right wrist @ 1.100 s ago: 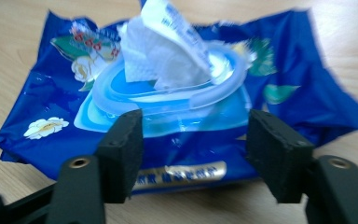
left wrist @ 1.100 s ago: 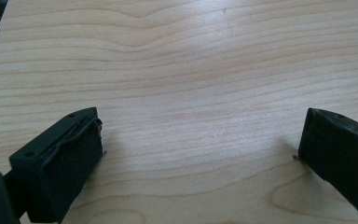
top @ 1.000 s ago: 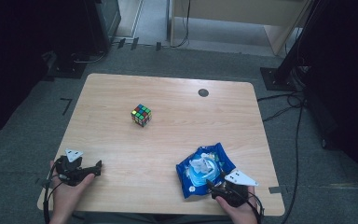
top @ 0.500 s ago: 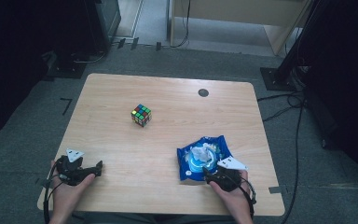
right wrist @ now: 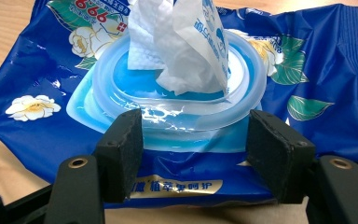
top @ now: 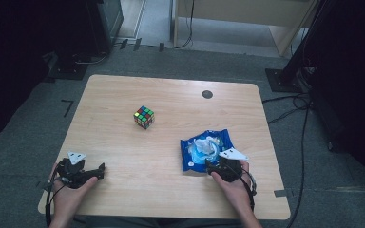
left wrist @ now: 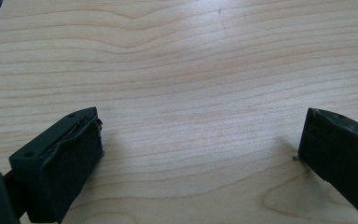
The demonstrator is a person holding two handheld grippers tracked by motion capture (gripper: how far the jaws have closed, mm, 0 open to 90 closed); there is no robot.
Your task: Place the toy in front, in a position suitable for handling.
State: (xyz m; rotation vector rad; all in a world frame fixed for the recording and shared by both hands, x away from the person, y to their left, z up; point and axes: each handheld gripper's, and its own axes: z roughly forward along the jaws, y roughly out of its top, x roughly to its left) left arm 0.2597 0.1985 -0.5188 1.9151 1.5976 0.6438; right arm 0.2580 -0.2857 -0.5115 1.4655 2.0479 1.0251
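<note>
Reaching for the wipes pack (top: 205, 149) with the right tool (top: 217, 167), jaws parted and nothing between them yet. Pack lies flat on the tabletop (top: 171, 99), right-front area, directly ahead of that tool. In the right gripper view the pack's near edge sits under the jaws and the round plastic lid (right wrist: 177, 98) is just beyond them, centred in the gap. A wipe (right wrist: 179, 42) sticks up out of the opening. Pack's long axis runs across our line of approach, so we judge a straight push forward and slightly down gets us the lid rim or the wipe. Right hand (top: 235, 183) is low, wrist near the front edge. Left tool (top: 92, 172) rests released at the left-front corner, well apart. Cube (top: 144, 117) sits mid-table, out of the way.
</note>
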